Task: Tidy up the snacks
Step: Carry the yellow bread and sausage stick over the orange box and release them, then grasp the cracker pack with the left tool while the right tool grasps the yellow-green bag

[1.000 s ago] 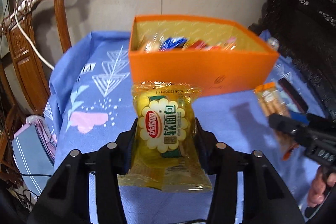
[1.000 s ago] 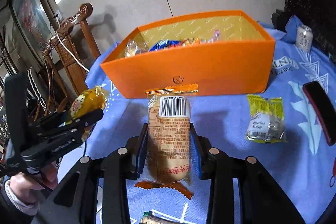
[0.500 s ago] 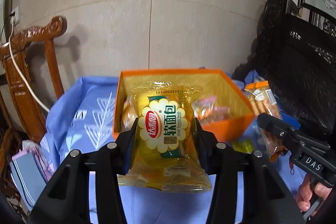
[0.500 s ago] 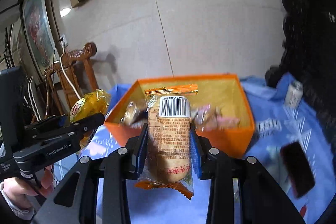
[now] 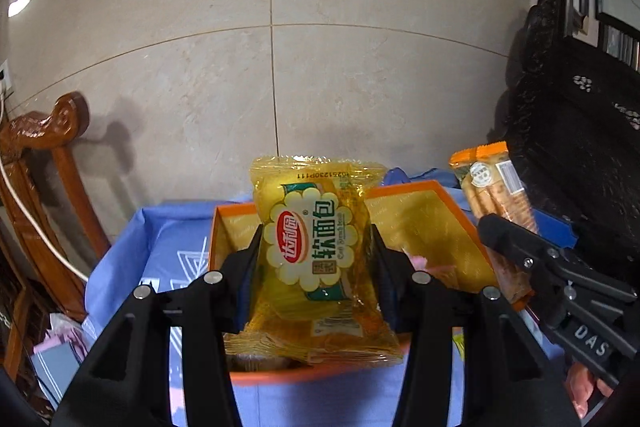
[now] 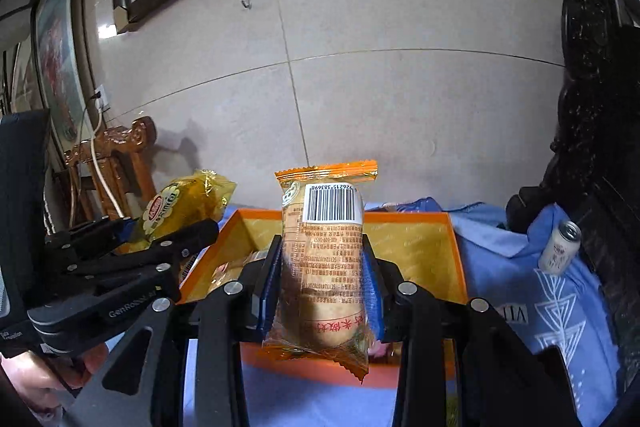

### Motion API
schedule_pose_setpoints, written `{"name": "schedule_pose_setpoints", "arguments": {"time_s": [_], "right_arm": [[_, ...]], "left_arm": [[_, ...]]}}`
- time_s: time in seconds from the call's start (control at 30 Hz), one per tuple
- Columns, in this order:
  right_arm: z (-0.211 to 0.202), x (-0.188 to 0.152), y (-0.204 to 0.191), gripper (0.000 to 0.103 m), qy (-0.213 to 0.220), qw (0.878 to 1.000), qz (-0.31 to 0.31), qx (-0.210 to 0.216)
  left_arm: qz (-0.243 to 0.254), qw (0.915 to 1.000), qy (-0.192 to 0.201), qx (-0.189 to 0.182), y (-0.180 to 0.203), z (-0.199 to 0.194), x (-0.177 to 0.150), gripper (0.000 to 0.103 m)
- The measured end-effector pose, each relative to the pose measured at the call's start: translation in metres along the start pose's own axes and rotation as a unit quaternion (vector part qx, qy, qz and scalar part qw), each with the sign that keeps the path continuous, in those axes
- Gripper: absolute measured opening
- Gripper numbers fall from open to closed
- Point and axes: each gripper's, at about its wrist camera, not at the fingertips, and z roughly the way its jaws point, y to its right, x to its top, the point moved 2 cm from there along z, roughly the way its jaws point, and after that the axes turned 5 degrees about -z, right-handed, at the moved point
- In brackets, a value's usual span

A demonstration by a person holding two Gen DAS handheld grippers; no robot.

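Two grippers over the orange box [image 5: 424, 223]: left gripper [image 5: 316, 259] clamps yellow soft-bread packet [image 5: 316, 247], right gripper [image 6: 322, 267] clamps orange-sealed biscuit packet [image 6: 324, 259]; slippery film risks release outside near wall.

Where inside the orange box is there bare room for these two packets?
The far half of the orange box, below its back wall, looks bare. Wrapped snacks crowd the near part. Outside, bare blue cloth lies between the box and the can.
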Motion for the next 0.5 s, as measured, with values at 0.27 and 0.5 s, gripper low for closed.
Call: {"name": "schedule_pose_setpoints", "arguments": {"time_s": [0.27, 0.5], "right_arm": [[0.004, -0.002, 0.019, 0.074, -0.003, 1.0, 0.022, -0.01], [-0.04, -0.055, 0.035, 0.074, -0.039, 0.999, 0.016, 0.0]], "left_arm": [[-0.009, 0.9984, 0.013, 0.054, -0.003, 0.009, 0.012, 0.099], [-0.03, 0.9993, 0.006, 0.02, -0.005, -0.046, -0.035, 0.099]]}}
